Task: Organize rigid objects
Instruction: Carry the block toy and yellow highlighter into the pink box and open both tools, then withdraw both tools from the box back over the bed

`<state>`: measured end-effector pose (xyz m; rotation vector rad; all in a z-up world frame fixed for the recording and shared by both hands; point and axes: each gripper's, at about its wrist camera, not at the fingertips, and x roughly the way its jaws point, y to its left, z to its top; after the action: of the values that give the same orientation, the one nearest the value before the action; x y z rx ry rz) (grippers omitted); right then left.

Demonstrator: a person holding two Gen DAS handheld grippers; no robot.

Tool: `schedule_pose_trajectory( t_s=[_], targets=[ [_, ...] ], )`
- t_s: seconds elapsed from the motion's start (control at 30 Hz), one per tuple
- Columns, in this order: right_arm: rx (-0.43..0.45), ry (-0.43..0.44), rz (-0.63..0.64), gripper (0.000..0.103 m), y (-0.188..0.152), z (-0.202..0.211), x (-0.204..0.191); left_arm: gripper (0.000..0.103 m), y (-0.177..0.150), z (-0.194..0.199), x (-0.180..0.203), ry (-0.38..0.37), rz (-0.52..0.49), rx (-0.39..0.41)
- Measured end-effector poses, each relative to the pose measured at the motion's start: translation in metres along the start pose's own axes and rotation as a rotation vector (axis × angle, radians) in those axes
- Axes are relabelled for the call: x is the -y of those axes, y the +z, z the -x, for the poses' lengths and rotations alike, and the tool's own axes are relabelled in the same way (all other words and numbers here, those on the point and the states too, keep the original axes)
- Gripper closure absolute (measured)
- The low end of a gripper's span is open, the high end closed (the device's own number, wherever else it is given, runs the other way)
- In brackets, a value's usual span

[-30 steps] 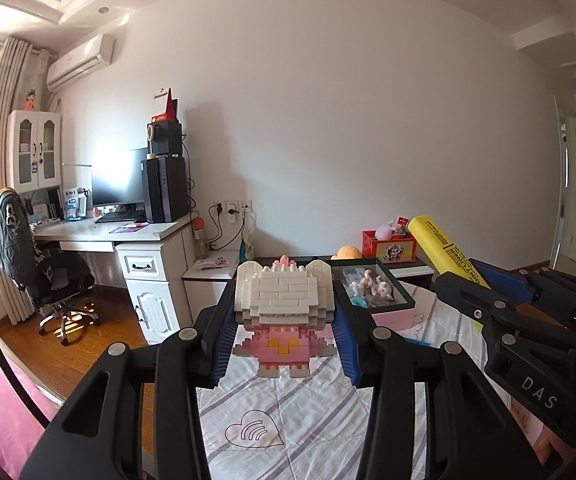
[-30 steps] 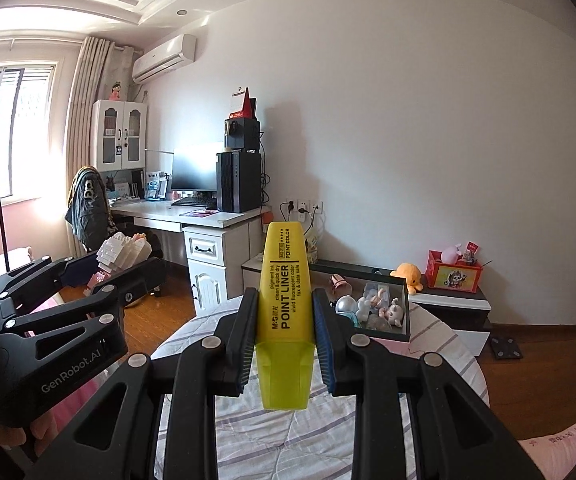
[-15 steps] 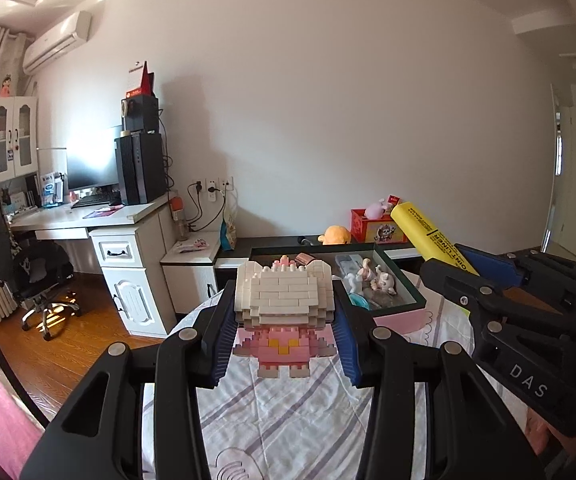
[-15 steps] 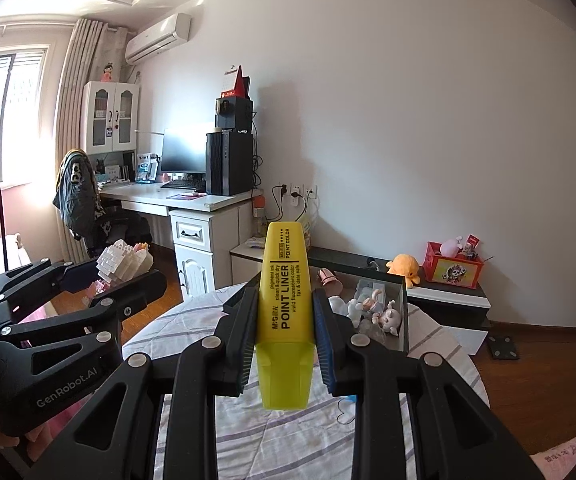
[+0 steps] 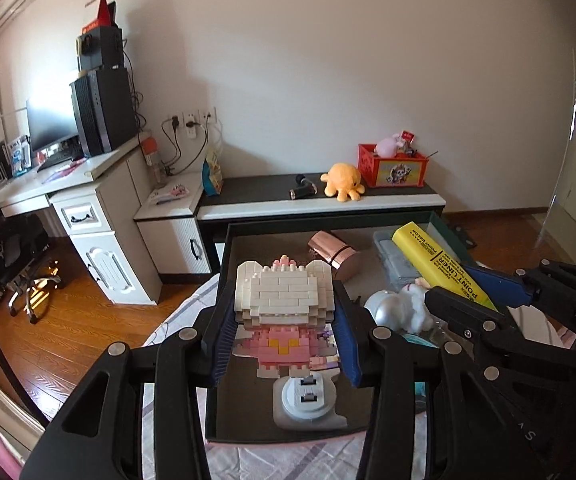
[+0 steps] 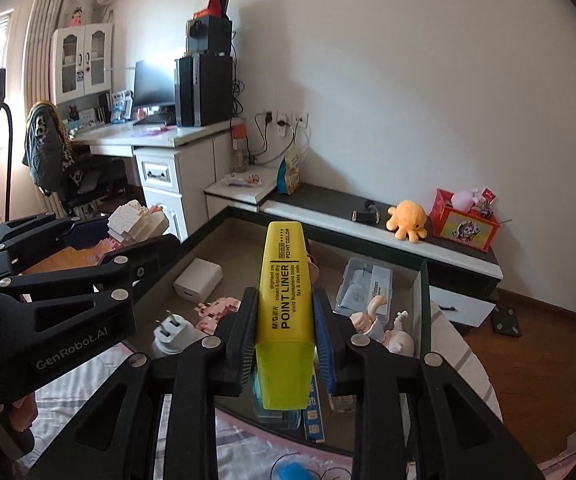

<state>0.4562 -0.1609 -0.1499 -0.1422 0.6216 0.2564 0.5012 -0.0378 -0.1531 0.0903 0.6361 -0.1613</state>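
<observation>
Yellow highlighter (image 6: 285, 308) clamped in right hand-held gripper (image 6: 285, 334), brick figure (image 5: 283, 308) in left (image 5: 283, 344), seemingly above tray (image 5: 223, 264).

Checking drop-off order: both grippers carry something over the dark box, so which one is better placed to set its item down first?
Probably the left gripper. Its brick figure hangs over bare box floor near a white plug; the right gripper's yellow highlighter sits above crowded figurines.
</observation>
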Motion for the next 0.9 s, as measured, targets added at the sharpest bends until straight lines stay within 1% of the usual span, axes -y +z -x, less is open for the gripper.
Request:
schedule_pose_trajectory(
  t_s=[0.07,0.1,0.2,0.3,0.33,0.37,0.4,0.43,0.47,0.5,0.53,0.57,0.6,0.67,0.7,0.73,0.77,0.9],
  targets=[
    [-0.038,0.011,-0.002,0.076,0.001,-0.02,0.003,0.059,-0.002,-0.019,-0.001,0.017,-0.008,-0.028],
    [-0.072,0.015,-0.004,0.076,0.0,-0.031,0.004,0.059,-0.004,-0.027,-0.001,0.018,-0.007,-0.049],
    [-0.112,0.017,-0.011,0.076,-0.005,-0.052,0.003,0.059,-0.011,-0.044,-0.003,0.032,0.0,-0.082],
    [-0.125,0.026,-0.027,0.076,-0.006,-0.062,0.003,0.058,-0.015,-0.051,-0.005,0.035,0.012,-0.095],
    [-0.121,0.027,-0.031,0.075,-0.006,-0.063,0.004,0.053,-0.015,-0.051,-0.007,0.04,0.017,-0.09],
    [-0.118,0.032,-0.032,0.075,-0.006,-0.062,0.002,0.044,-0.015,-0.051,-0.007,0.052,0.02,-0.087],
    [-0.115,0.043,-0.033,0.075,-0.005,-0.061,0.001,0.039,-0.015,-0.047,-0.009,0.069,0.03,-0.079],
    [-0.114,0.037,-0.037,0.074,-0.005,-0.06,0.0,0.029,-0.015,-0.043,-0.012,0.084,0.038,-0.07],
    [-0.112,0.042,-0.045,0.074,-0.003,-0.058,0.0,0.023,-0.016,-0.038,-0.014,0.09,0.047,-0.056],
    [-0.109,0.059,-0.056,0.073,-0.001,-0.055,0.001,0.022,-0.016,-0.03,-0.016,0.094,0.053,-0.043],
    [-0.104,0.068,-0.066,0.068,-0.001,-0.052,0.003,0.02,-0.017,-0.023,-0.018,0.098,0.057,-0.03],
    [-0.096,0.063,-0.073,0.058,-0.001,-0.046,0.004,0.016,-0.017,-0.015,-0.019,0.1,0.058,-0.018],
    [-0.088,0.05,-0.074,0.054,0.001,-0.039,0.002,0.013,-0.017,-0.006,-0.022,0.102,0.063,-0.005],
    [-0.063,0.04,-0.072,0.04,0.0,-0.021,0.0,0.005,-0.021,0.016,-0.026,0.108,0.077,0.031],
    [-0.052,0.041,-0.075,0.036,0.0,-0.012,-0.002,0.003,-0.023,0.028,-0.028,0.109,0.081,0.051],
    [-0.04,0.04,-0.079,0.026,0.0,-0.003,-0.003,0.001,-0.026,0.042,-0.029,0.112,0.083,0.072],
    [-0.021,0.038,-0.078,0.02,-0.002,0.012,-0.006,0.0,-0.028,0.056,-0.028,0.116,0.08,0.09],
    [0.063,0.034,-0.081,0.02,-0.007,0.066,-0.019,0.0,-0.043,0.119,-0.019,0.13,0.042,0.188]
  ],
)
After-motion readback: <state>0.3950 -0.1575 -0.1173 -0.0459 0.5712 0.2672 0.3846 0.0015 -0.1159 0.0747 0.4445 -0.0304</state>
